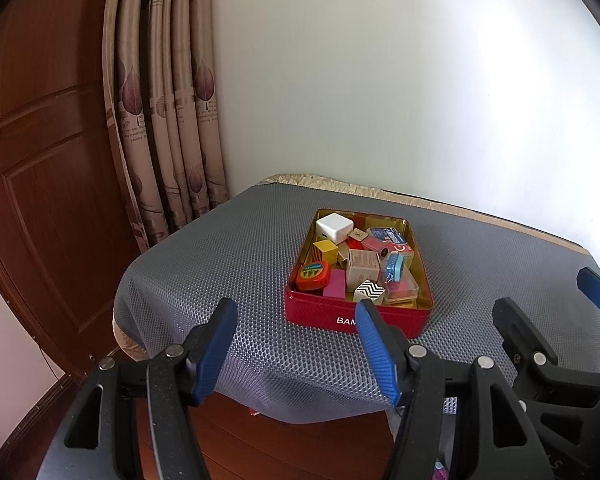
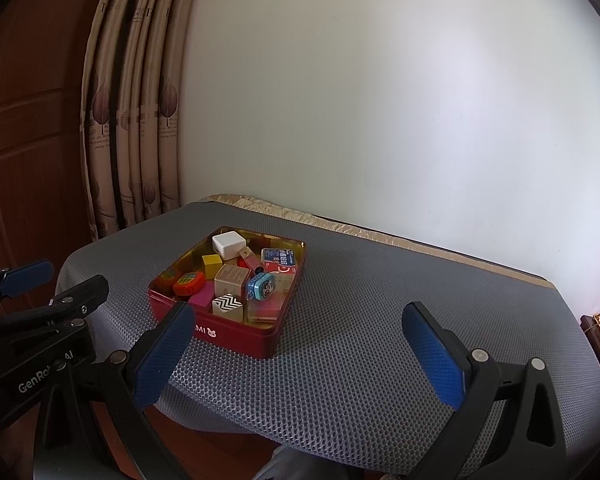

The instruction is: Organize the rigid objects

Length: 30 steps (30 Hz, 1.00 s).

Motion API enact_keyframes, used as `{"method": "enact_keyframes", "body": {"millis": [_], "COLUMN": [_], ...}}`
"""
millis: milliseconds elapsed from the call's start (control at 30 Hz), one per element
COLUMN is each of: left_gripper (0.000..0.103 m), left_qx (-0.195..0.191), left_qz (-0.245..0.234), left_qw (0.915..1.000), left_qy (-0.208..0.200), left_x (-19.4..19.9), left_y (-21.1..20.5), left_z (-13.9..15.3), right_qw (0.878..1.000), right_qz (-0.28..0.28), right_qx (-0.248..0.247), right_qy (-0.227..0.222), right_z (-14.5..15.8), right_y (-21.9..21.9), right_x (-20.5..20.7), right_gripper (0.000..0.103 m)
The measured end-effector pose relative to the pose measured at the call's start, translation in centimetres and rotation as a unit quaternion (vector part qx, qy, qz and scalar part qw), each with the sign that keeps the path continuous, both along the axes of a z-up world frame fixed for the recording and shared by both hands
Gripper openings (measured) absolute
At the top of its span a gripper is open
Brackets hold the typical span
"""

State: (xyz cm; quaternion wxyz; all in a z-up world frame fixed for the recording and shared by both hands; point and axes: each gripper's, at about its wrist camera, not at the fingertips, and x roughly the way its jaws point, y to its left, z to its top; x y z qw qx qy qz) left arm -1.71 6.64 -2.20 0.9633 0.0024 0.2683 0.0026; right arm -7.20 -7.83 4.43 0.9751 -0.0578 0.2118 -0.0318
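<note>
Red rectangular metal tin (image 1: 340, 318), gold-lined, lidless, white lettering on its near wall: it sits flat on the grey honeycomb-mesh mat (image 1: 228, 264) covering the table, a little toward the back of the mat and well in from every edge.

Contents of the tin, heaped loosely and partly overlapping:
- White cube-shaped plastic charger (image 1: 334, 227), in the tin's far left corner.
- Yellow wooden cube (image 1: 325, 249), just in front of the charger.
- Orange round tape measure with a green label (image 1: 312, 276), against the tin's left wall near the front.
- Magenta block (image 1: 335, 285), beside the tape measure, at the tin's near wall.
- Beige cardboard carton with small print (image 1: 363, 266), in the tin's middle.
- Black-and-white zigzag-patterned cube (image 1: 369, 292), at the tin's near wall, in front of the carton.
- Light blue round-cornered small tin (image 2: 261, 286), standing on edge right of the carton.
- Blue-and-red printed flat packet (image 1: 388, 237), in the tin's far right corner.
- Clear plastic case (image 1: 402, 292), in the tin's near right corner.

Left gripper (image 1: 296, 322), black frame with blue pads: it hovers short of the tin's near wall, over the mat's front edge, jaws spread wide with nothing between them.

Right gripper (image 2: 300, 330), same build: to the right of the left one, also short of the tin, jaws wide apart and empty.

Around the table: a plain white wall (image 1: 380, 80) behind the tin; a beige leaf-print curtain (image 1: 164, 120) to the tin's far left; a dark brown panelled wooden door (image 1: 40, 160) left of the curtain.
</note>
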Motion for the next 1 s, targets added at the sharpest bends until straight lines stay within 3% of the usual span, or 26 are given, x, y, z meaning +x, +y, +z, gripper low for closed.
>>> {"method": "enact_keyframes", "body": {"millis": [1000], "left_gripper": [0.063], "left_qx": [0.001], "left_qz": [0.002], "left_qw": [0.9999], "left_qy": [0.012], "left_x": [0.42], "left_y": [-0.19], "left_z": [-0.48], "right_qw": [1.0], "right_qz": [0.001], "right_qx": [-0.003], "right_qy": [0.004], "right_z": [-0.61], "right_y": [0.04], "right_x": [-0.04], "right_gripper": [0.103]}}
